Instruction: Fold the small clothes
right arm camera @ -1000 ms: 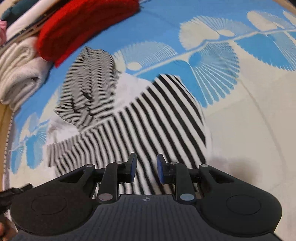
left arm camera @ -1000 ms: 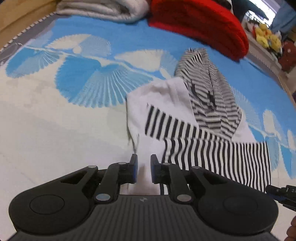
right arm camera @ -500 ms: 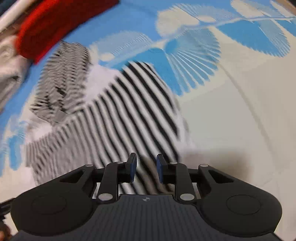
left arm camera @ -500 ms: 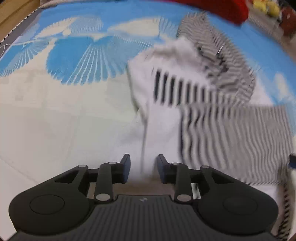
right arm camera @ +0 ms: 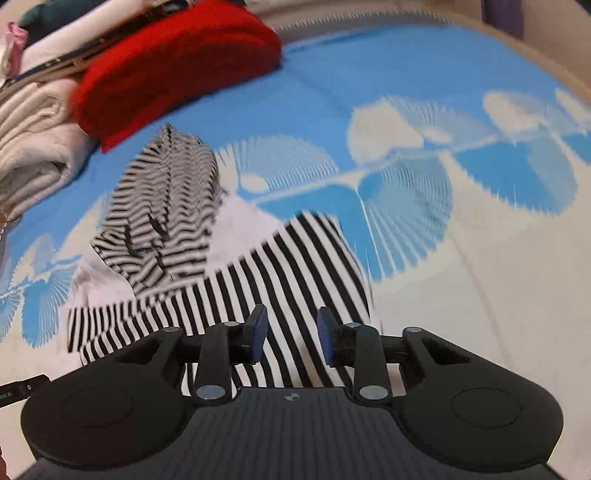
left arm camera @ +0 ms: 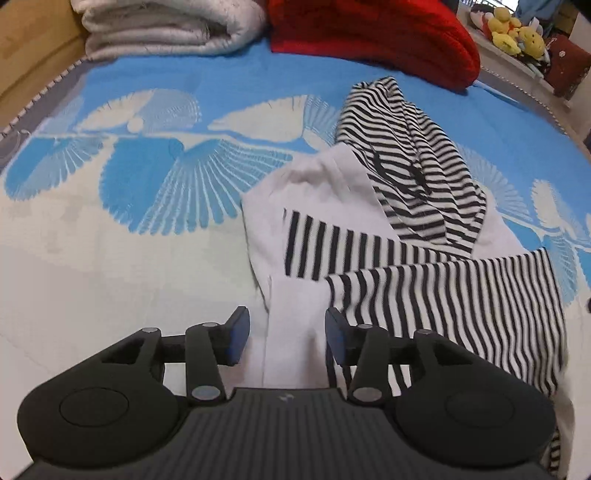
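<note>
A small white garment (left arm camera: 325, 192) with black-and-white striped parts lies on the bed. Its striped hood (left arm camera: 406, 158) points away from me, and a striped sleeve (left arm camera: 443, 295) is folded across the white body. My left gripper (left arm camera: 287, 332) hovers over the near white edge. Its jaws are opening and the pads stand clear of the cloth beneath them. In the right wrist view the striped part (right arm camera: 295, 266) spreads under my right gripper (right arm camera: 291, 330). These jaws are opening too, with the cloth lying below them, not pinched.
The bed cover (left arm camera: 147, 177) is blue with white fan patterns. At its far edge sit a red knit bundle (left arm camera: 369, 33) and a folded white blanket (left arm camera: 166, 26). Yellow plush toys (left arm camera: 513, 26) stand beyond the bed at the right.
Both pairs of jaws have widened, the left ones much more. Both cameras swung during the blur and now sit a little higher above the garment.
</note>
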`<action>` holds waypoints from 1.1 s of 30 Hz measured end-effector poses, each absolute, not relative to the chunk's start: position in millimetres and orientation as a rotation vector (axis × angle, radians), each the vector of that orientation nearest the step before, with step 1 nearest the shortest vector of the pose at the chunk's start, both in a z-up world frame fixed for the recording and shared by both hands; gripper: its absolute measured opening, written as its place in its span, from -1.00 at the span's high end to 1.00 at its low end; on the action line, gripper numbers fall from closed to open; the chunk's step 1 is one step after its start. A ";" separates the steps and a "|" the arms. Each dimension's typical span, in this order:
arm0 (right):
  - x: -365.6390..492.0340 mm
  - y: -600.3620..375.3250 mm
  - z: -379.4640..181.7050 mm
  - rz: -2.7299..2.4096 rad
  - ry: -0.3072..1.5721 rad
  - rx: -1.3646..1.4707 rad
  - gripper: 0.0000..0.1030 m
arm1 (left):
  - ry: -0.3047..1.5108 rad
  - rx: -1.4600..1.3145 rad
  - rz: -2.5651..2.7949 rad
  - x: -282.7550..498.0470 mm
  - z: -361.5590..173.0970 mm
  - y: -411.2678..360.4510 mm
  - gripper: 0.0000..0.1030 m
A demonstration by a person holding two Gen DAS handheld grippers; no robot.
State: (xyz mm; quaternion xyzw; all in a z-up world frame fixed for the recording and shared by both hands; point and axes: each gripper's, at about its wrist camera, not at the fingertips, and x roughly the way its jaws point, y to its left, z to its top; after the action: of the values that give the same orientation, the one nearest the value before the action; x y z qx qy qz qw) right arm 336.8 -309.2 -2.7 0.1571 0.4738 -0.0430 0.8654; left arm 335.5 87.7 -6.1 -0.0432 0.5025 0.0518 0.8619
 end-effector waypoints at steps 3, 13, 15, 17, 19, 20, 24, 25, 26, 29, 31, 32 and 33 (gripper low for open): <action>340.1 -307.8 3.5 -0.093 0.971 0.298 0.38 | 1.035 -0.080 0.130 339.5 -2.9 83.9 0.03; 344.7 -299.7 20.0 -0.070 0.925 0.240 0.38 | 0.861 -0.027 0.191 345.9 12.6 80.1 0.03; 345.8 -301.6 23.6 -0.066 0.915 0.233 0.38 | 0.835 0.016 0.201 347.4 14.5 77.7 0.03; 346.5 -303.7 26.1 -0.066 0.907 0.229 0.38 | 0.819 0.040 0.202 349.5 15.1 78.2 0.03; 347.5 -305.6 27.9 -0.060 0.906 0.225 0.38 | 0.814 0.037 0.204 352.5 15.5 81.8 0.03; 348.1 -306.8 28.2 -0.058 0.908 0.226 0.38 | 0.821 0.015 0.188 354.9 16.1 84.4 0.03; 350.8 -308.7 28.9 -0.045 0.921 0.218 0.38 | 0.831 -0.038 0.116 380.2 21.4 83.6 0.05; 351.7 -308.5 28.3 -0.040 0.926 0.205 0.38 | 0.824 -0.023 0.102 388.9 22.7 79.2 0.11; 352.9 -307.4 26.6 -0.034 0.936 0.190 0.37 | 0.822 -0.001 0.076 401.4 23.8 73.0 0.17; 357.3 -305.9 19.7 -0.014 0.972 0.175 0.35 | 0.819 0.029 0.024 443.0 22.2 57.8 0.83; 359.7 -306.8 16.6 -0.014 0.985 0.189 0.35 | 0.811 0.046 0.000 474.2 19.1 48.8 0.95; 361.0 -307.1 16.0 -0.010 0.988 0.195 0.35 | 0.808 0.050 -0.006 492.7 17.2 44.8 0.97; 362.3 -307.2 16.1 -0.004 0.989 0.200 0.35 | 0.811 0.046 -0.013 511.5 14.7 41.3 0.97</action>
State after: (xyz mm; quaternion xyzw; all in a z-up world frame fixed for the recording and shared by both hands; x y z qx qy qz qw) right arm 362.3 -307.2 16.1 0.0957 0.4738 -0.0020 0.8754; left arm 511.5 41.3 14.7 0.0226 0.3943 -0.0065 0.9187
